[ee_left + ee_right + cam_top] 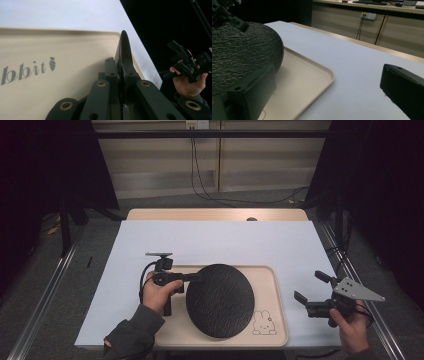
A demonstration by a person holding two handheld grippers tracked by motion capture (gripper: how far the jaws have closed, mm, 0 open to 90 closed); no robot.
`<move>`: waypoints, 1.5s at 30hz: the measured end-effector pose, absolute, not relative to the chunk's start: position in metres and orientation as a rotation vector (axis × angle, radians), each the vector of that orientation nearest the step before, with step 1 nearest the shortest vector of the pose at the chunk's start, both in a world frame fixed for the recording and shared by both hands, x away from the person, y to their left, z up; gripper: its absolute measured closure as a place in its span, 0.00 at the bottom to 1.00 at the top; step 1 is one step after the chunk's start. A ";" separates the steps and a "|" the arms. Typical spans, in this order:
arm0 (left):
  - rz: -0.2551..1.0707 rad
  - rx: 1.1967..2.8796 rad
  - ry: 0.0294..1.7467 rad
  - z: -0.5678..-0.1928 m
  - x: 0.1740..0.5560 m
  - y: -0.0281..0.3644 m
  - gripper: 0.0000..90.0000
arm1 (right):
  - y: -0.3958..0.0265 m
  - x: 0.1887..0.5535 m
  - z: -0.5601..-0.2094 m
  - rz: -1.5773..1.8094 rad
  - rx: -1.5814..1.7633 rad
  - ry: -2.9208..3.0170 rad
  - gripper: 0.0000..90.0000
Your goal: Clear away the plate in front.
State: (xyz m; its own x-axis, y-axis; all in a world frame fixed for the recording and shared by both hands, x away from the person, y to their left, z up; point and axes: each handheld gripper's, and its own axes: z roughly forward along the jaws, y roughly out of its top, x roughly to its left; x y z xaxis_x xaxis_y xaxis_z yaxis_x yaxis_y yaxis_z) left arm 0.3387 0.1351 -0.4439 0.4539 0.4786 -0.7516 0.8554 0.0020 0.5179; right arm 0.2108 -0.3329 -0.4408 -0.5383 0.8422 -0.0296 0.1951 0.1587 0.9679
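1. Two jaws of the left gripper (192,276) are clamped on the rim of the black plate (220,300); in the left gripper view the left gripper (120,72) has a jaw pressed against each face of the thin plate (124,50) edge.
2. Held this way, the plate stands tilted, its gripped edge raised and its far, lower edge down in the tray (277,285). Its dark, rough-textured face is turned up toward the high view.
3. Just below the left gripper's jaws lies the beige tray (50,87), printed with grey letters and a small carrot (52,63).
4. Beyond the plate's lower edge, at the tray's near right corner, a rabbit drawing (263,323) is printed on the bare tray floor.
5. Under the tray, and reaching well past it on every side, is a white sheet (215,240) that covers the wooden table (215,214).
6. Well apart from the left gripper, on the far side of the tray, the right gripper (314,286) is held over the white sheet near its edge, jaws spread wide with nothing between them.
7. From the right gripper view, the right gripper (322,90) frames the tray (322,75) corner, with the plate (242,60) looming at one side.
8. Past the table, cables (200,175) hang down against a pale wall.
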 end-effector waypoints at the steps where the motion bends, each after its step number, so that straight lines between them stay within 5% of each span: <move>1: -0.431 1.644 1.174 -0.445 0.339 0.135 0.95 | -0.333 0.211 -0.441 1.407 0.983 1.848 0.00; 45: -0.272 1.654 1.252 -0.469 0.340 0.136 0.92 | -0.332 0.211 -0.441 1.407 0.962 1.853 0.00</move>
State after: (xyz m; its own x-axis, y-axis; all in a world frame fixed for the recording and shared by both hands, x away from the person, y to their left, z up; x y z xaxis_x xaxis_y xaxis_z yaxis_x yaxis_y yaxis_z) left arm 0.3399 0.1358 -0.4687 0.4378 0.5962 -0.6729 0.8215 0.0389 0.5689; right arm 0.2113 -0.3324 -0.4406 -0.5470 0.8360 -0.0432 0.1830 0.1698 0.9683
